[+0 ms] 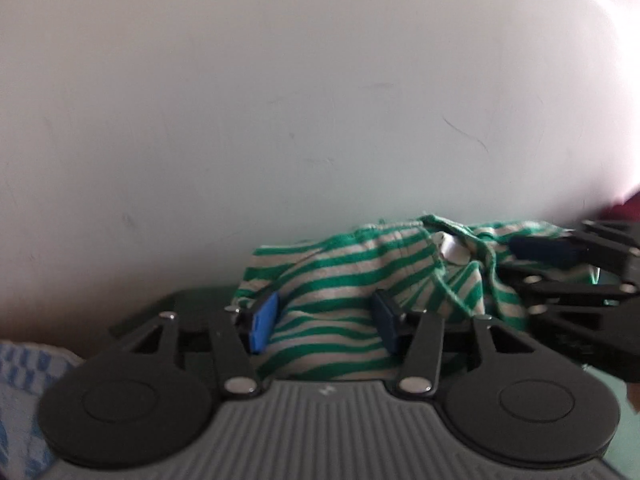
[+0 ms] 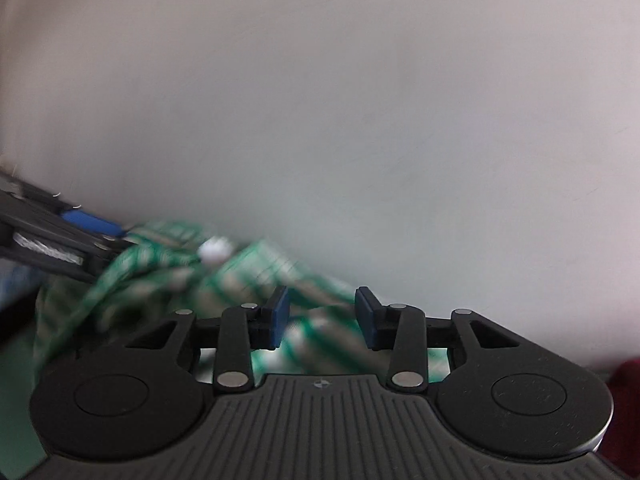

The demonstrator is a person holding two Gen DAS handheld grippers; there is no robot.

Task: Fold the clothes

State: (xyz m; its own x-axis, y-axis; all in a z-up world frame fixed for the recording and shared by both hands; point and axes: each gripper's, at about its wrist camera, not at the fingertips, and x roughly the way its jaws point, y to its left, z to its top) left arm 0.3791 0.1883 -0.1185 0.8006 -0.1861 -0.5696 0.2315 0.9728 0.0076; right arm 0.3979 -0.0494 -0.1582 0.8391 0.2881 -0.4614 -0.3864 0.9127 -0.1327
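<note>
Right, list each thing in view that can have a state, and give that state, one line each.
Striped shirt: crumpled in a heap, not folded, label showing.
Left gripper: open, shirt cloth between its fingers, no clear pinch.
Right gripper: open, shirt beneath and between its fingers; that view is blurred.
Checked cloth: lying at the left edge, mostly out of view.

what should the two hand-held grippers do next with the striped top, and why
Probably close both on the cloth. The green-and-white striped top lies bunched, not flat. The left hand-held gripper has fabric between its blue pads with a gap showing, and the right hand-held gripper stands open over the same garment. A grip on two points would let them lift and spread it before folding.
</note>
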